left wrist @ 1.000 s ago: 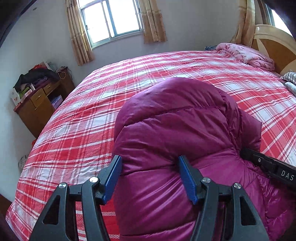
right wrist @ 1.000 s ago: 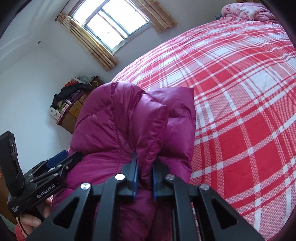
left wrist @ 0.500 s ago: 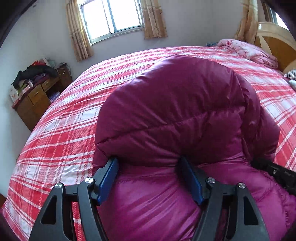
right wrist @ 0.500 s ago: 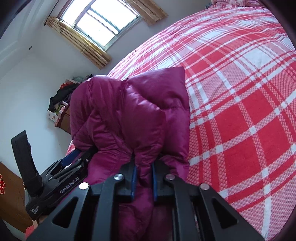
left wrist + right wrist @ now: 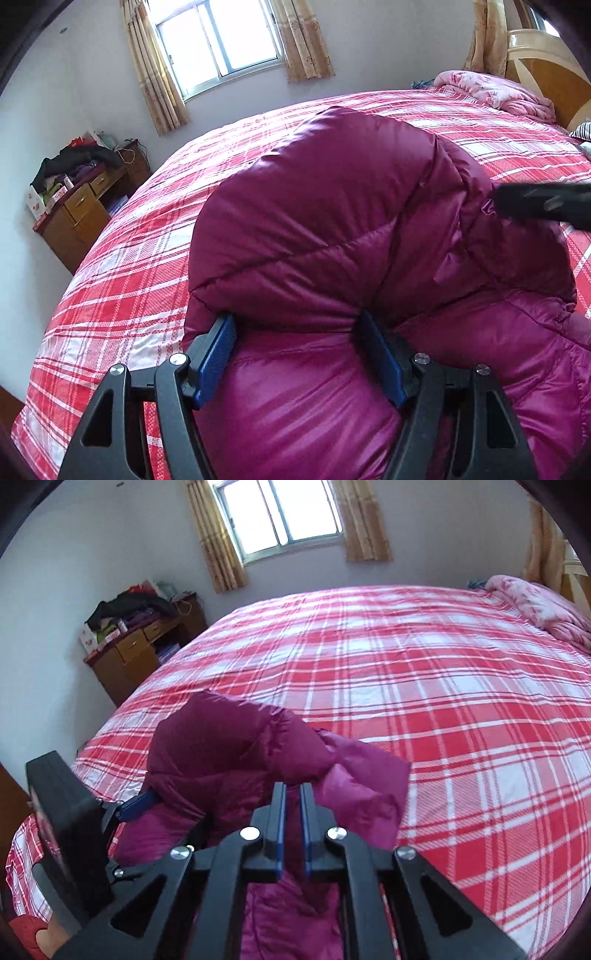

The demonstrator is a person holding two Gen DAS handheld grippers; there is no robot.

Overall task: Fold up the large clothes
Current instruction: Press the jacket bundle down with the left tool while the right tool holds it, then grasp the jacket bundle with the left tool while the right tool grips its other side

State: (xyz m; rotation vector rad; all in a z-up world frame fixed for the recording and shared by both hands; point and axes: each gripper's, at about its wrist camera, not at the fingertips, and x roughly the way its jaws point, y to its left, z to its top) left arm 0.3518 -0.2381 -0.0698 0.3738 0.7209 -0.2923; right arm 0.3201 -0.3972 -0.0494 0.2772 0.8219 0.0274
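Glossy magenta quilted down jacket lies bunched at the near edge of the bed with the red-and-white plaid cover, one thick fold doubled over.

Left gripper: jaws wide, straddling the puffy fold, blue pads against its sides. Their opening has just widened.

Right gripper: jaws nearly closed; only a narrow gap shows, jacket fabric lies behind it, no clear pinch, so a hold cannot be confirmed.

Risks, judged: slick shell slips from the wide left jaws; trapped air springs the fold open; the bulk near the edge slides off the bed.

Around: pink floral blanket far right by the headboard, cluttered wooden dresser far left, curtained window beyond. The far bed lies open for the jacket.
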